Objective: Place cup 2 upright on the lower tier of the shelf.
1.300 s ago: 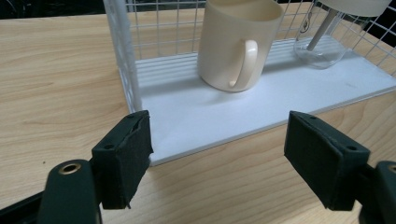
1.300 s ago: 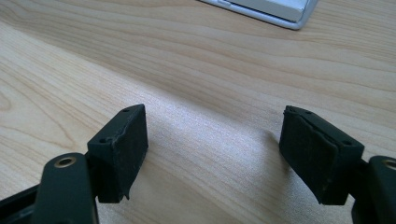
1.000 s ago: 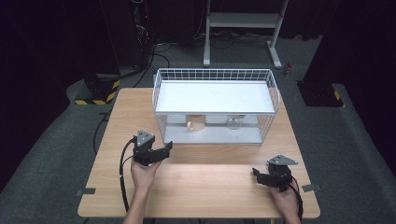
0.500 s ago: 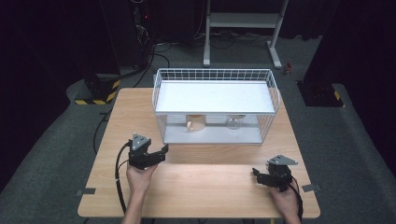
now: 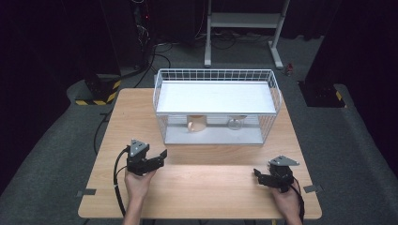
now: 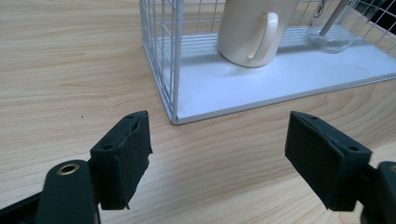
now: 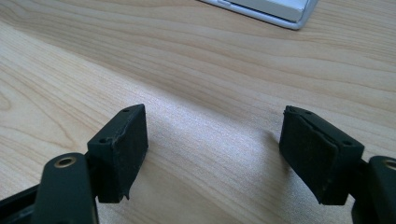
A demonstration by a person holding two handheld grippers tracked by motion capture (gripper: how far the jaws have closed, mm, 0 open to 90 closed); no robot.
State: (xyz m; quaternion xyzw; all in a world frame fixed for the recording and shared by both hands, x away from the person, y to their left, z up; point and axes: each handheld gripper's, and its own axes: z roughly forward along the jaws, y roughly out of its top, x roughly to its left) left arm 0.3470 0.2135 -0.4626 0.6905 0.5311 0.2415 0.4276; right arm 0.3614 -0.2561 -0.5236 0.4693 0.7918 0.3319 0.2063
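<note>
Mug (image 6: pixel 250 30) inside wire rack (image 6: pixel 161 60), well beyond open left fingers (image 6: pixel 123 158).

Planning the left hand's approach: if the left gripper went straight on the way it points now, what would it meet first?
Most likely the front left corner of the white wire rack, centred between the open jaws of the left gripper. The cream mug stands farther in, behind the wire; depth is uncertain.

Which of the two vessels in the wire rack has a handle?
The cream ceramic mug, on the lower shelf toward the left gripper's side; the clear glass beside it has none.
</note>
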